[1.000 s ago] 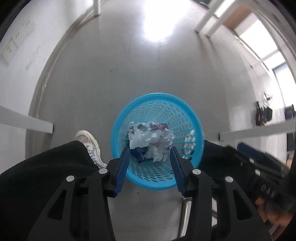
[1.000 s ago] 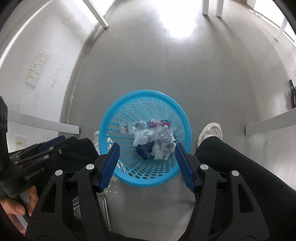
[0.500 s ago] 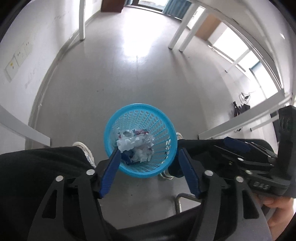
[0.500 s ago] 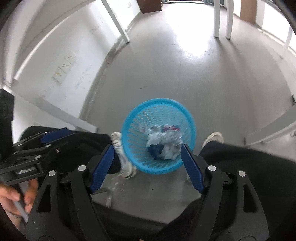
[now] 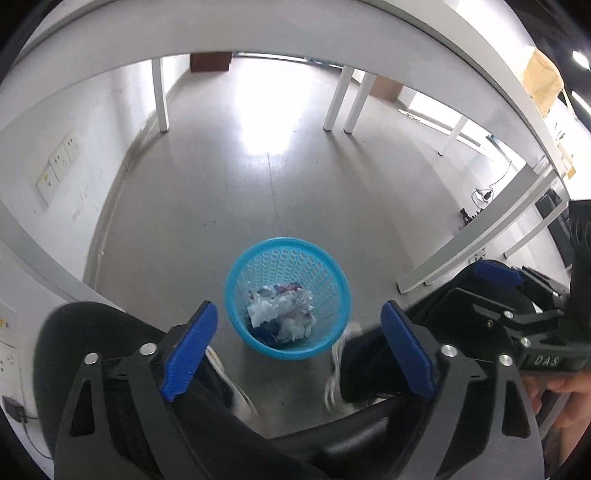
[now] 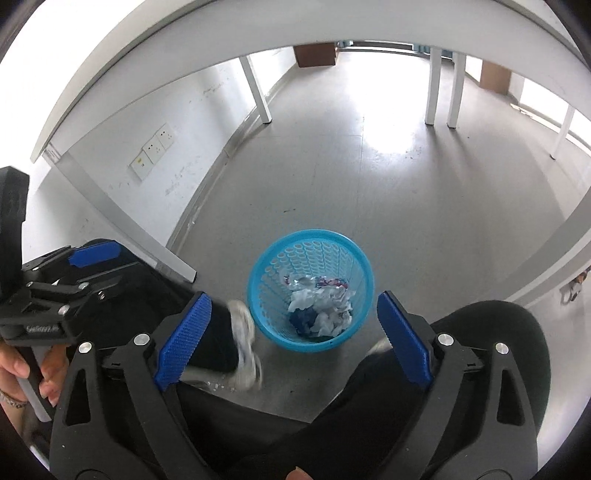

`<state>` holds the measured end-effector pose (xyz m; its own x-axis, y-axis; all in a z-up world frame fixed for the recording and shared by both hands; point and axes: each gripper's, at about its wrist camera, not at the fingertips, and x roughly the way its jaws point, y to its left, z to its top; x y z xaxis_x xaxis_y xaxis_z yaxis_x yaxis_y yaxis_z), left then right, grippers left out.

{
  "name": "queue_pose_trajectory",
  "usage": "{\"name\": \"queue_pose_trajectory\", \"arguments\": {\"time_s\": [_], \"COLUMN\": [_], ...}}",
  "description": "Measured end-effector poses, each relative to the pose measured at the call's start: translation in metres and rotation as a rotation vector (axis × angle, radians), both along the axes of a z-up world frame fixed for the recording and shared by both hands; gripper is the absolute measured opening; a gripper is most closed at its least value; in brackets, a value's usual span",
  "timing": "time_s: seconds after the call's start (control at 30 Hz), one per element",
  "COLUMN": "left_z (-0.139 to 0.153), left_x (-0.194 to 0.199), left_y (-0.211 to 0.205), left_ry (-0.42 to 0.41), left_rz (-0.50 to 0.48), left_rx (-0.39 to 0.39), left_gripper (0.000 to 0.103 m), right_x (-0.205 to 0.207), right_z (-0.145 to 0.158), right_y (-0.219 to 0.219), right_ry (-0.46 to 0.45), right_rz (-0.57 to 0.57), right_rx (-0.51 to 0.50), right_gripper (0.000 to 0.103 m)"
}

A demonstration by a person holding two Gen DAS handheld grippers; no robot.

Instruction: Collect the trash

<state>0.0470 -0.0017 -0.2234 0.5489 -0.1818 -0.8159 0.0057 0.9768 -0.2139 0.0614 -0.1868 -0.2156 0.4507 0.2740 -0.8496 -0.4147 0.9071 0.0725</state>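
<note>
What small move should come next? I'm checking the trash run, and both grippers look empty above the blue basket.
Probably lift both grippers toward the white tabletop to look for more trash. The left gripper and right gripper are opening with nothing between their fingers, and the crumpled paper already lies inside the blue basket.

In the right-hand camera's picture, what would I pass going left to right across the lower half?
The person's hand holding the left gripper → a white shoe → the blue basket with crumpled trash → a dark-trousered knee.
</note>
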Motion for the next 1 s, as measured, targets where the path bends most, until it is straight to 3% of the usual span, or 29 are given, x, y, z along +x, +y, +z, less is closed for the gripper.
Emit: {"name": "queue_pose_trajectory", "arguments": {"time_s": [0.2,0.3,0.43,1.0], "left_z": [-0.031,-0.052,-0.064,-0.063], "left_x": [0.012,0.026,0.031,0.031], "left_y": [0.006,0.011,0.018,0.021], "left_ry": [0.045,0.146,0.195,0.209], "left_rz": [0.029,0.011,0.033,0.060], "left_rx": [-0.009,-0.080,-0.095,-0.069], "left_gripper": [0.097,0.097,0.097,0.097], "right_x": [0.016,0.024,0.031,0.033], "right_z": [-0.022,-0.029,-0.042,-0.052], "right_y": [-0.002,0.004,0.004,-0.001], "right_ry": [0.096,0.097,0.155,0.196], "right_rz": [-0.039,-0.034,-0.043,-0.051], "right_rx": [0.011,-0.003,-0.018,-0.004], "right_gripper": [0.094,0.094,0.094,0.094]}}
